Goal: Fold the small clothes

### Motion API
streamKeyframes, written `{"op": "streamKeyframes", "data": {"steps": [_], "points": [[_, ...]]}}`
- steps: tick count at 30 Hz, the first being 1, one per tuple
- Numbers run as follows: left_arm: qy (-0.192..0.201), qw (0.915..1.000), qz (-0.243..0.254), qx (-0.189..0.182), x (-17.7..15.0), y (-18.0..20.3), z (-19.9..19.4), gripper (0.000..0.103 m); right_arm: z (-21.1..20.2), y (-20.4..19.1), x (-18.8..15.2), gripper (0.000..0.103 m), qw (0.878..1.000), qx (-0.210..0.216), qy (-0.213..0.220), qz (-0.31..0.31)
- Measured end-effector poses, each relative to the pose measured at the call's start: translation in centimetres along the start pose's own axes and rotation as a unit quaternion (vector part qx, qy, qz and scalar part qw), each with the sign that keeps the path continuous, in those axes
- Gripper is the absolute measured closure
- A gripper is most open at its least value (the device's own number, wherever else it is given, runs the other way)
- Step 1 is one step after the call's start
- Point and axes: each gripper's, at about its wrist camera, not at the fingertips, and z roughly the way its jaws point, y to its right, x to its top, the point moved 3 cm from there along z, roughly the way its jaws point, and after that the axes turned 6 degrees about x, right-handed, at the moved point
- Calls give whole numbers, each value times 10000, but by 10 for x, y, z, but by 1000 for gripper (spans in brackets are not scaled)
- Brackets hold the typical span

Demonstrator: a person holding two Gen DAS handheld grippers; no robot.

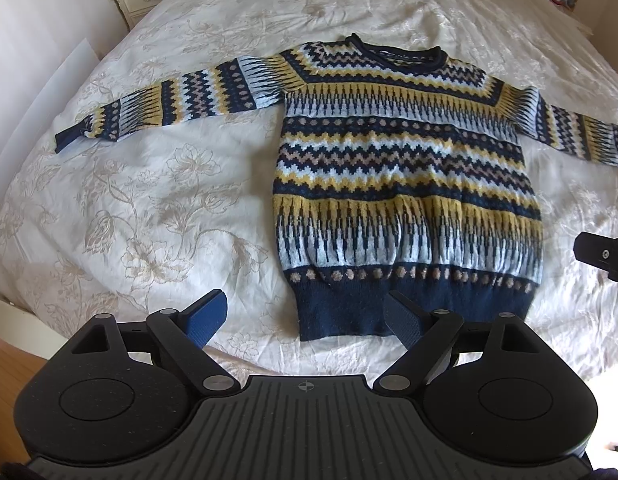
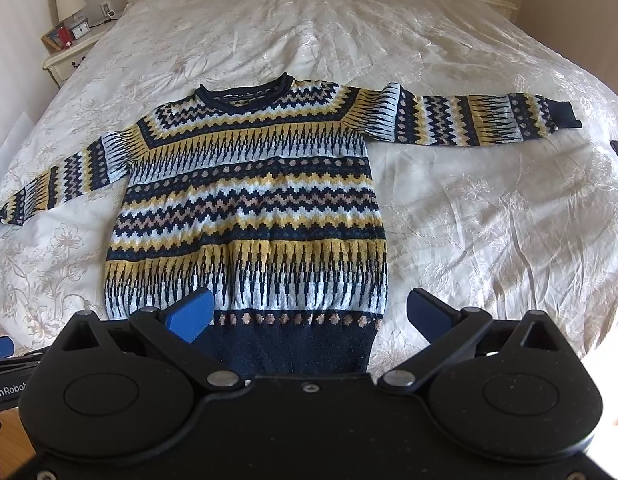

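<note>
Sweater [image 1: 405, 184]: flat, face up, mid-bed; sleeves outspread, hem toward the bed's near edge.
Left gripper [image 1: 305, 320]: wide open, empty, above the hem's left corner.
Right gripper [image 2: 309, 316]: wide open, empty, over the hem's right part.
Technique: pinch both knit layers before folding.
Bedspread [image 1: 157, 208]: wrinkled; avoid catching it.

A big bed [image 1: 157, 208] has a white cover with flowers. A stripy sweater [image 1: 401, 184] lies flat on it, arms out.
</note>
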Motion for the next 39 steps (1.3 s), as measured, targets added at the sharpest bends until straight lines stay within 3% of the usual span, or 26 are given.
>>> {"op": "streamKeyframes", "data": {"steps": [19,39], "points": [[-110,9999,19,83,9,1,10,18,10,0,6,1,9999,89,-90,18],[-412,9984,-116,382,77,45,49,18,75,41,69,1,9971,549,-526,73]]}}
